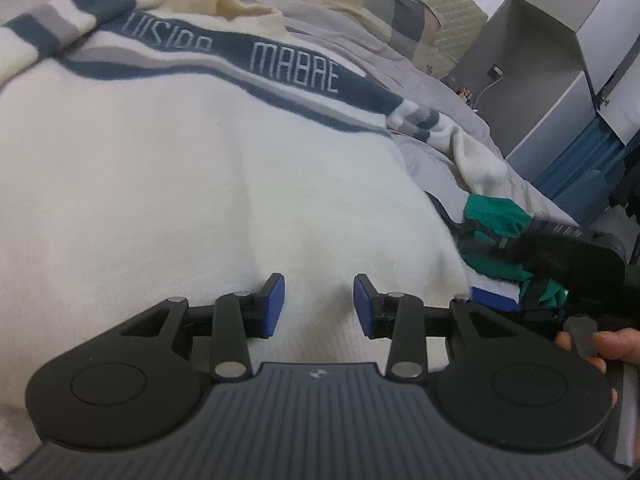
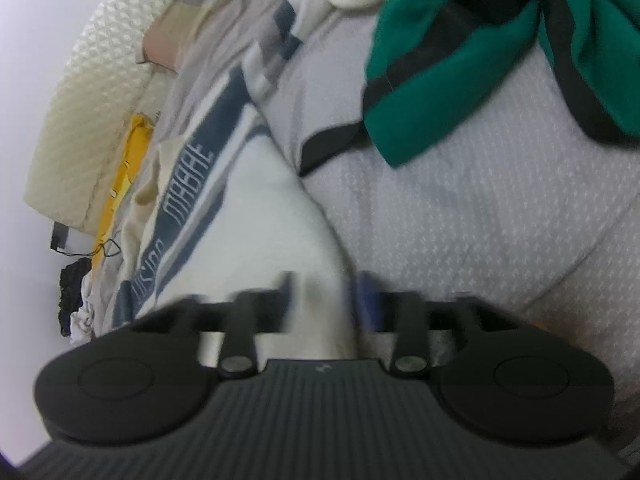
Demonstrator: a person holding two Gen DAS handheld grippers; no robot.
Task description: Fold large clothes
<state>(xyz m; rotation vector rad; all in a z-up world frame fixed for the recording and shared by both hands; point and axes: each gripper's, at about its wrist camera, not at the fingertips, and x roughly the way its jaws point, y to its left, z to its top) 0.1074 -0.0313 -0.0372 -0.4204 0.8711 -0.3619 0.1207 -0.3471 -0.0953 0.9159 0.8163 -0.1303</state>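
**White sweater flat on bed, both grippers released**

The white sweater (image 1: pixel 200 168) lies spread on the grey bedsheet (image 2: pixel 480 208), its dark band lettered "MABAE". The left gripper (image 1: pixel 319 306) hovers over its lower body, jaws parted, the 2 blue pads (image 1: pixel 276 304) gripping nothing. The right gripper (image 2: pixel 326 300) is blurred; its jaws appear parted over the sweater's edge, apparently holding nothing. A green garment (image 2: pixel 460 60) lies just beside the sweater.

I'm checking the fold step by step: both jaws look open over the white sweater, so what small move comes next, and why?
Probably lower the left gripper and pinch the white sweater: its jaws stand open above the cloth, holding nothing, and the sweater lies spread flat, unfolded.
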